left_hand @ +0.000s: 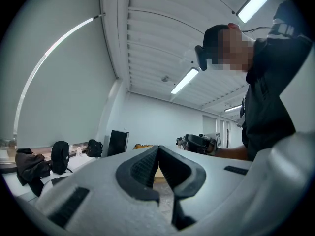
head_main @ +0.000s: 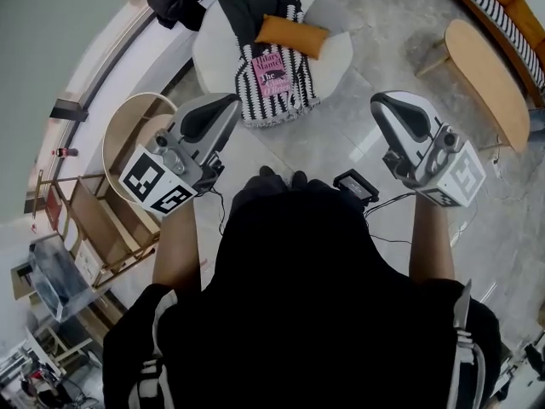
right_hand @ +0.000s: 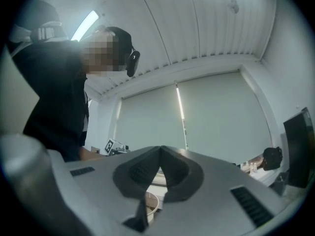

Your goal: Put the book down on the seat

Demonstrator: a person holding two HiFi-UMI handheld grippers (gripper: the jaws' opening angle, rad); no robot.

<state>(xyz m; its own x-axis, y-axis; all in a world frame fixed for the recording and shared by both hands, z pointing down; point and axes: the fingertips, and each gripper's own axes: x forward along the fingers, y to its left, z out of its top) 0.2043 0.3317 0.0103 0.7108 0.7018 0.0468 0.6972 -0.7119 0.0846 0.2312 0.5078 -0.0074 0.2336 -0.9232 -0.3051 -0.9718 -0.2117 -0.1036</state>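
Lying flat on the striped blanket point(head_main: 281, 100) draped over the round white seat point(head_main: 338, 58), just beside the orange cushion point(head_main: 292, 34), the pink book point(head_main: 272, 73) is seen well apart from the left tongs point(left_hand: 158, 150) and right tongs point(right_hand: 160, 151), both clenched shut with nothing gripped.

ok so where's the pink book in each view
head view: book upper centre, lying on the striped blanket over the round seat
left gripper view: not in it
right gripper view: not in it
shared landmark: the person's black top, seen in all three
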